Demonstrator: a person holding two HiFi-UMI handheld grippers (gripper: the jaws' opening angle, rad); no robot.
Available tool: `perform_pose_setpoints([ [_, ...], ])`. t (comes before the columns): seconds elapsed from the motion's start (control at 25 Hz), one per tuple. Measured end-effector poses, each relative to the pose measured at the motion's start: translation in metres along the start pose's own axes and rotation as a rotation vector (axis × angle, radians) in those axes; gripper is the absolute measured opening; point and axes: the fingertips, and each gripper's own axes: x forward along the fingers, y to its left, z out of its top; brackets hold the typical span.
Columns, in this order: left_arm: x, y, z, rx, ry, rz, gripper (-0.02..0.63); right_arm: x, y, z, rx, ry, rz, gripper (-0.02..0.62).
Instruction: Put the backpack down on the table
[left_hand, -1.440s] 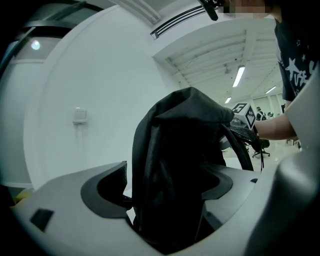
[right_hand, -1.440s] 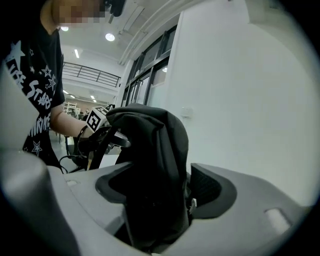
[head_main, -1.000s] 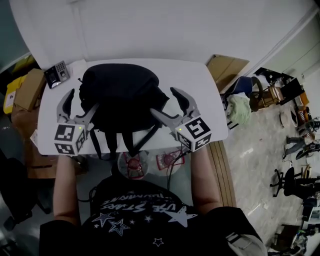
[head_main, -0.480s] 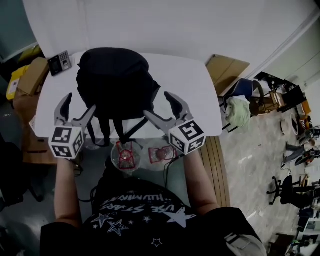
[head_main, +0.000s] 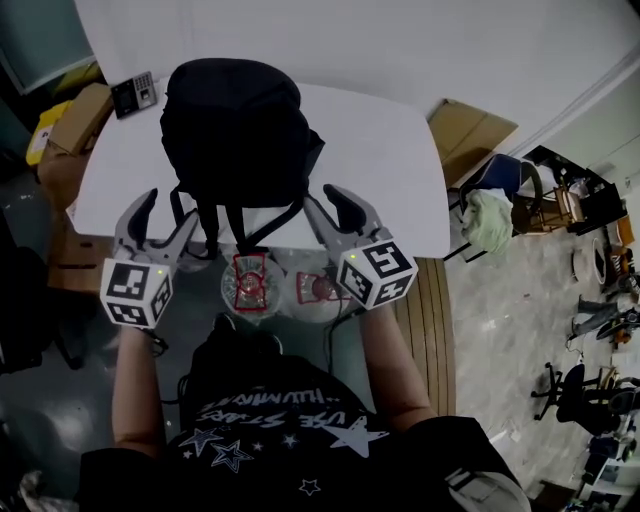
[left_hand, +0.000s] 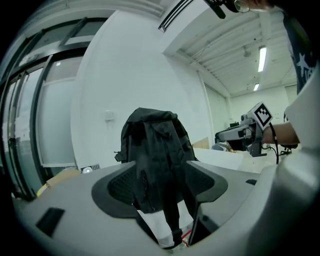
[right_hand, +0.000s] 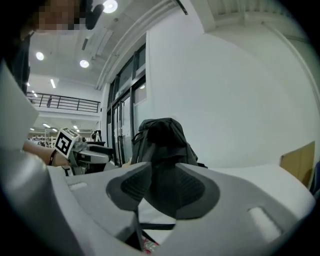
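**Position.** The backpack (head_main: 238, 130) stands upright on the table (head_main: 385, 150), toward the far left side. Its base is wholly on the top, and the straps (head_main: 213, 228) trail over the near edge. I judge the placing done.

**Tongs.** The left tongs (head_main: 165, 212) sit at the near edge, fairly wide and closing. A strap hangs in line with the gap, but the pads press on nothing. The right tongs (head_main: 319, 197) are narrow and closing, likewise empty, just clear of the pack's lower right corner.

**Handling, by judgement.**
- The pack is soft-walled but holds its shape unaided, so it is probably part-filled and moderately heavy.
- It could tip forward if a strap is tugged.
- The cloth looks matte and woven, so it should not be slippery, and it will bunch under the pads.
- The best holds are the flat webbing of the straps or the top of the pack. I cannot make out a carry loop there.

**Materials and shapes.**
- The pack is black with a domed top, a creased front panel and narrow webbing with buckles.
- The table is white, smooth and hard, with rounded corners.
- The tong pads are dark and cross-hatched.
- A small keypad (head_main: 135, 93) lies at the far left corner, apart from the pack.
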Motion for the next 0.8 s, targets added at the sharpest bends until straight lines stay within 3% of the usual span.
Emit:
perform_pose_setpoints([
  [0.04,-0.002,-0.005,-0.003,-0.001,0.007,-0.008,0.303,-0.003,0.000,-0.004,0.012,0.005,-0.004,0.134],
  [0.2,-0.003,-0.016,-0.016,-0.017,0.054,-0.009,0.295,-0.008,0.002,-0.020,-0.070,0.059,-0.060,0.044],
  [0.28,-0.006,-0.016,-0.023,-0.059,0.069,0.001,0.221,-0.008,0.007,-0.031,-0.093,0.092,-0.071,0.015],
  [0.36,-0.011,-0.018,-0.031,-0.105,0.074,-0.002,0.213,-0.009,0.014,-0.042,-0.089,0.121,-0.067,0.011],
  [0.44,-0.019,-0.019,-0.039,-0.133,0.078,-0.002,0.129,-0.010,0.023,-0.052,-0.090,0.148,-0.066,0.009],
  [0.52,-0.030,-0.021,-0.047,-0.156,0.084,-0.005,0.097,-0.011,0.035,-0.057,-0.094,0.168,-0.065,0.009],
  [0.8,-0.087,-0.032,-0.073,-0.207,0.117,-0.033,0.057,-0.027,0.097,-0.058,-0.108,0.178,-0.047,0.009],
])
